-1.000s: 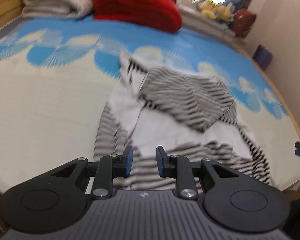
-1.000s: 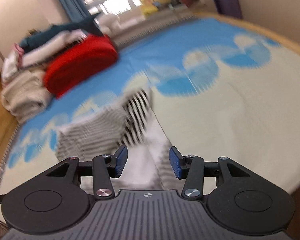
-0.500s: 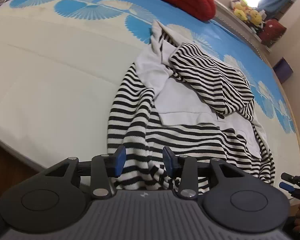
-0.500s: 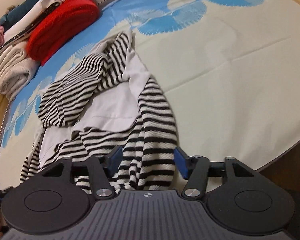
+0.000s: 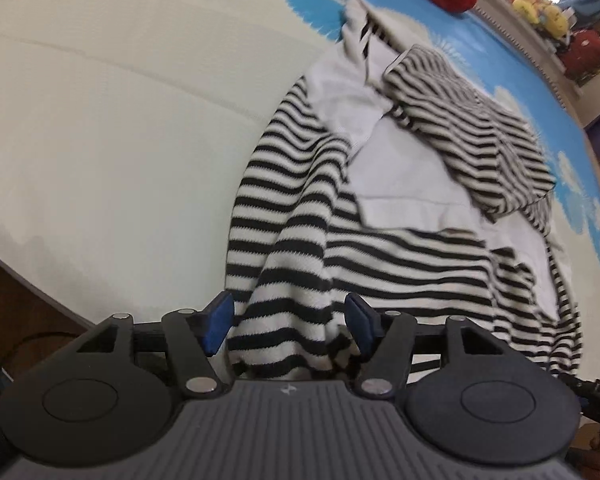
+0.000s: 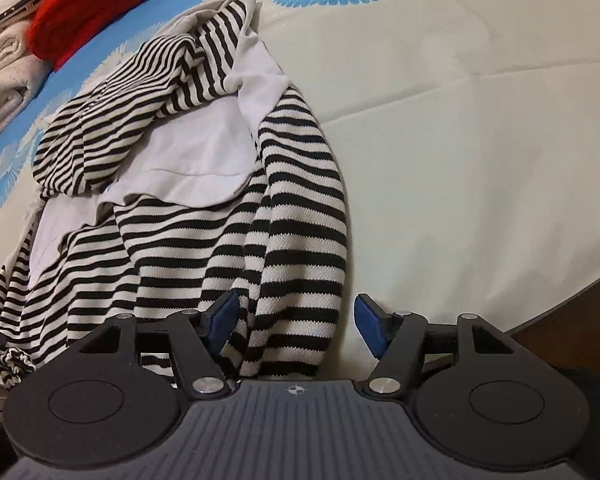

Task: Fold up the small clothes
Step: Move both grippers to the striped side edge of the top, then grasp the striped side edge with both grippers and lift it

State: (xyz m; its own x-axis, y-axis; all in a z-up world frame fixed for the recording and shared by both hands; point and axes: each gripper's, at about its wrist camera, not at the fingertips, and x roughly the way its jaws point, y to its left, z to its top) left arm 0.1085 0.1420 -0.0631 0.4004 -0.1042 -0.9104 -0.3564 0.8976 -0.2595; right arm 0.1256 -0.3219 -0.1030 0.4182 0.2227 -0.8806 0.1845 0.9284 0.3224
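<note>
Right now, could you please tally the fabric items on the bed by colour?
Black-and-white striped: 1, the crumpled striped garment with a plain white lining.
Red: 1, the folded red knit.
Cream: 1, the folded cream textile.
Total: 3. More folded pieces lie behind the red one, too cropped to count.

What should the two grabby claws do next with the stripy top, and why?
Probably close both on the hem. The left gripper and the right gripper are both open, and each already has the near edge of the striped top lying between its fingers. Pinching there would likely let them lift that edge to begin a fold.
</note>
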